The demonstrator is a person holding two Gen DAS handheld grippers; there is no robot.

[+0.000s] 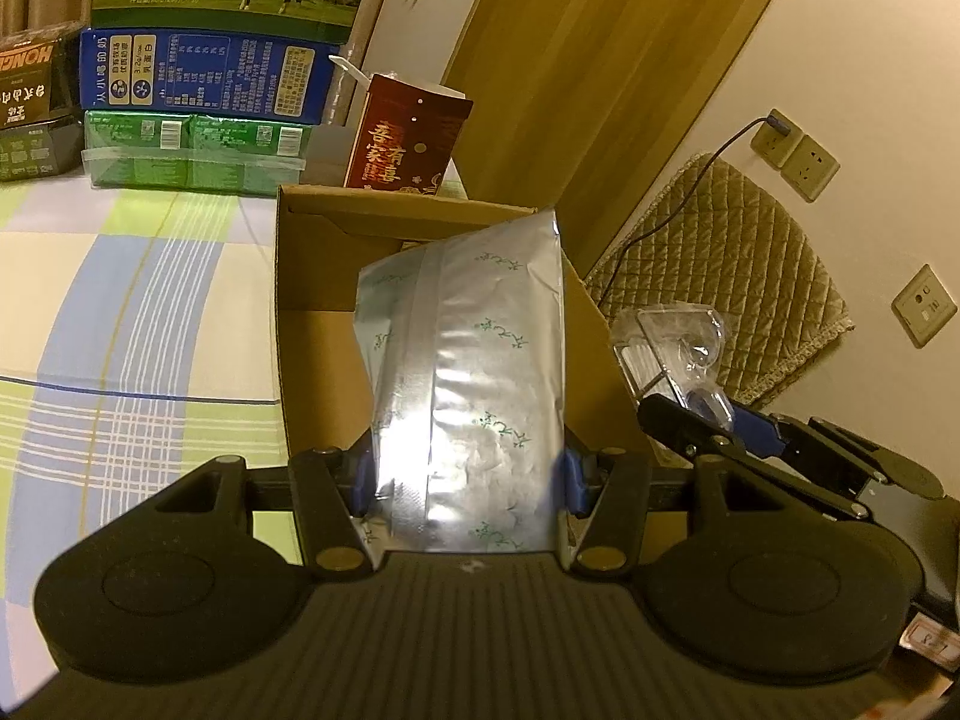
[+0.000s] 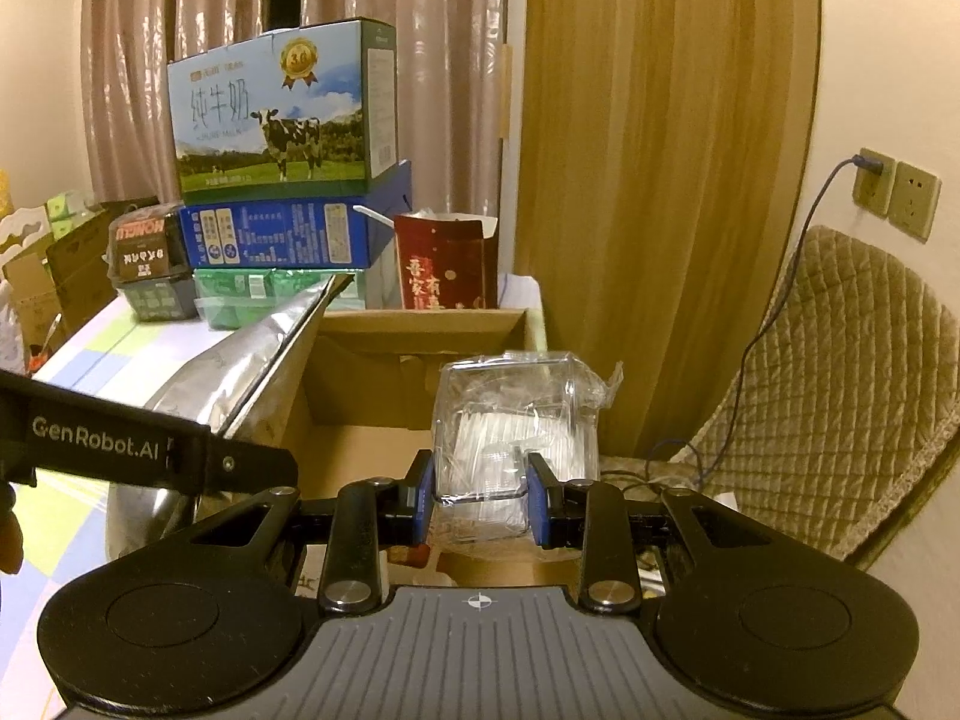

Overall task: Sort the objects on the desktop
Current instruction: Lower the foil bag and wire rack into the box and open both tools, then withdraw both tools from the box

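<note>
We hold a silver foil pouch (image 1: 468,378) in our left gripper (image 1: 465,480), its blue-padded fingers (image 1: 567,477) pressed against the pouch's two sides near its lower end. The pouch stands nearly upright, leaning a little, above the open cardboard box (image 1: 312,276) that sits on the checked cloth of the surface (image 1: 120,312).

Our right gripper (image 2: 480,498) has its fingers (image 2: 423,498) closed on a clear plastic packet of white sticks (image 2: 516,420), also held over the box (image 2: 420,324), toward its right side. From the right wrist view the pouch (image 2: 252,360) is just to the left of the packet, apart from it.

Behind the box stands a dark red paper bag (image 2: 444,264), and beside that a stack of milk cartons (image 2: 282,114). A quilted chair (image 2: 840,396) is off to the right by the wall.
</note>
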